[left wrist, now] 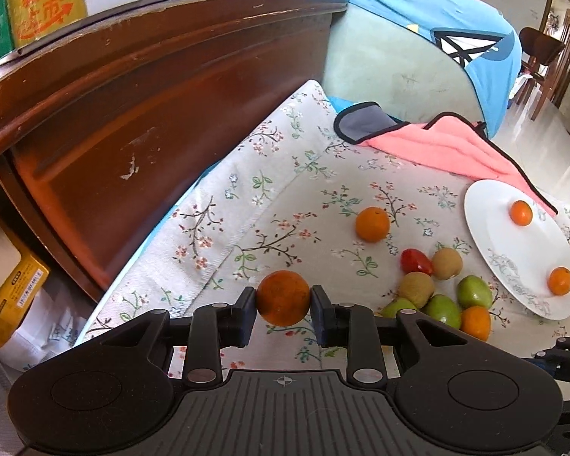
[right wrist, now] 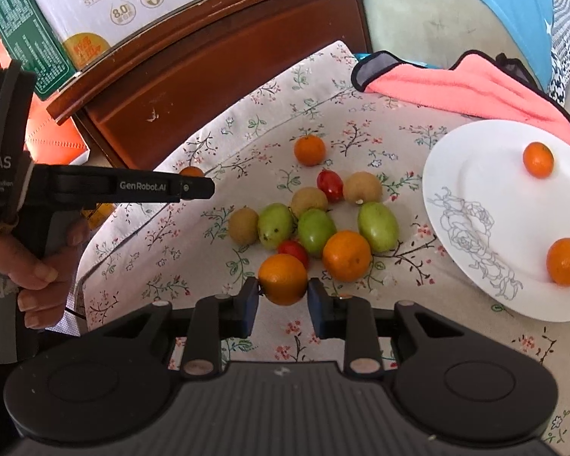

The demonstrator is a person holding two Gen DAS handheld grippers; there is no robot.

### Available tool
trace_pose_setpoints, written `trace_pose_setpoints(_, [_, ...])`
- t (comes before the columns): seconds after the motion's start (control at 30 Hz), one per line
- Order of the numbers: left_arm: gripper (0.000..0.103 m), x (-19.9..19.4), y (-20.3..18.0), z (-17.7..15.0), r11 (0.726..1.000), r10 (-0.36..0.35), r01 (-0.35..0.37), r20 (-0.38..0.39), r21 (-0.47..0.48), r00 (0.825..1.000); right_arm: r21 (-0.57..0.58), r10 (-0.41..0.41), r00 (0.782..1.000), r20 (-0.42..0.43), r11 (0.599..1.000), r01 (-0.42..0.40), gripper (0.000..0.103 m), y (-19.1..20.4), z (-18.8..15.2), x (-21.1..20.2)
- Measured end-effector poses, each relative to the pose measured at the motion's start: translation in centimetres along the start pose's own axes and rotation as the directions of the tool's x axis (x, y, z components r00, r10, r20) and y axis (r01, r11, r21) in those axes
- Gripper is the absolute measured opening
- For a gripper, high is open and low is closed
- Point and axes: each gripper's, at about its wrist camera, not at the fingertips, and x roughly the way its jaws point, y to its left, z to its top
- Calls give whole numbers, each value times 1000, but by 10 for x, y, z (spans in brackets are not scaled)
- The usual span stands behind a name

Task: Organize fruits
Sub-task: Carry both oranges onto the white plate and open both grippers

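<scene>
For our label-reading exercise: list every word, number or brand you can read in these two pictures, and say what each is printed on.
"SKIM PURE MILK": white milk carton on the wooden cabinet.
"8.0": round badge on the same carton.
"GenRobot.AI": side of the left gripper.
"新品上市": yellow circle on the carton.
Too small or blurred: the carton's green side panel, the yellow box, the large Chinese heading cut by the frame edge.

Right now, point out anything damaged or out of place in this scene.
The wooden headboard has white chips and scuffs in its finish. A pink cloth lies crumpled on the floral sheet, its edge by the white plate. Nothing spilled.
</scene>
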Motion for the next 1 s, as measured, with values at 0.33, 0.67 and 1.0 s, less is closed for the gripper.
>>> trace_pose_setpoints(0.33, [28,-15,-25,10,999,-52,51,44,10,998,12,-7,997,79,1000,6,28,-8,13,-21])
trace_pose_setpoints(0.67, [28,-19,-60,17,995,-91,88,58,44,994,90,-74,983,168,994,59,28,-33,31,-48])
trace_pose_setpoints(1.0, [28,-20,-102,22,985,-163,159,56,66,985,193,-150,963,223,975,107,28,-64,39,-72])
